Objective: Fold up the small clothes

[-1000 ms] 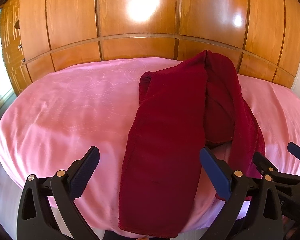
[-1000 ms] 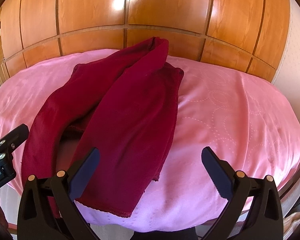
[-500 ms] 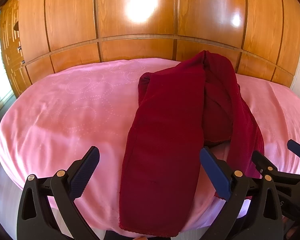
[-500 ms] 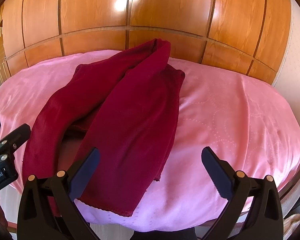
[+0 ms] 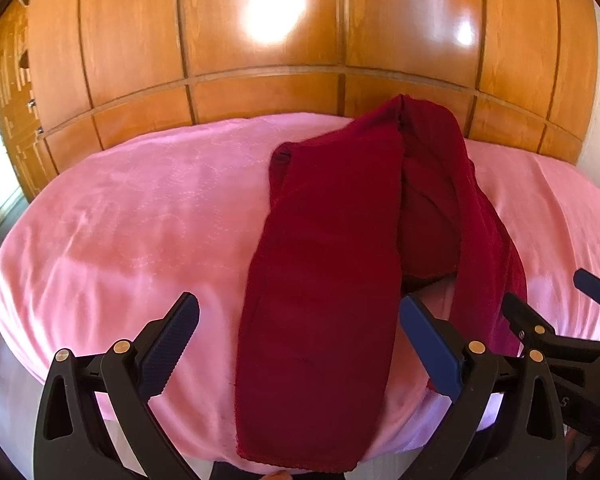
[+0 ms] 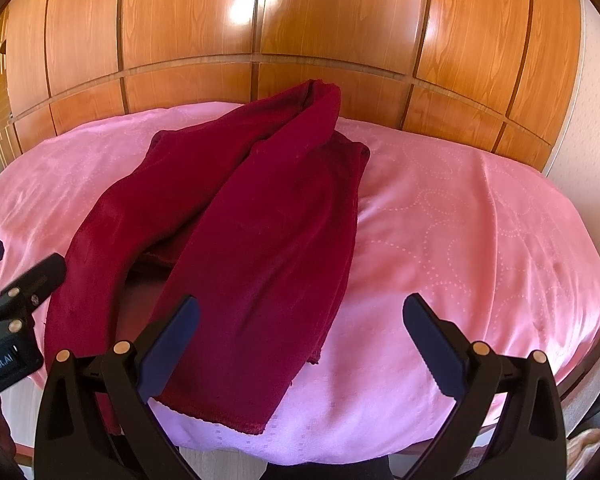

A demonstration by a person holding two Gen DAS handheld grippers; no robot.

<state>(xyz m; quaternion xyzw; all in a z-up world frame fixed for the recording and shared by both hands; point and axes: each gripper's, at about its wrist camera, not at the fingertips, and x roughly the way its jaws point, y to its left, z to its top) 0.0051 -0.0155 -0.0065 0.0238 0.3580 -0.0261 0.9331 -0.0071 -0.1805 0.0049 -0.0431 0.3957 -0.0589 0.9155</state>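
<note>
A dark red garment (image 5: 328, 248) lies lengthwise on the pink bedspread (image 5: 140, 208), its two long halves draped side by side with a gap between them near the front edge. It also shows in the right wrist view (image 6: 260, 240). My left gripper (image 5: 300, 340) is open and empty, hovering over the near end of the garment's left half. My right gripper (image 6: 300, 344) is open and empty, above the near end of the right half. Each gripper shows at the edge of the other's view.
A wooden panelled wardrobe wall (image 5: 300, 40) stands right behind the bed. The bedspread (image 6: 480, 240) spreads wide to the right of the garment. The bed's front edge (image 6: 340, 444) is just below the grippers. A window is at the far left.
Both grippers have shifted very slightly; the garment has not moved and both grippers stay open.
</note>
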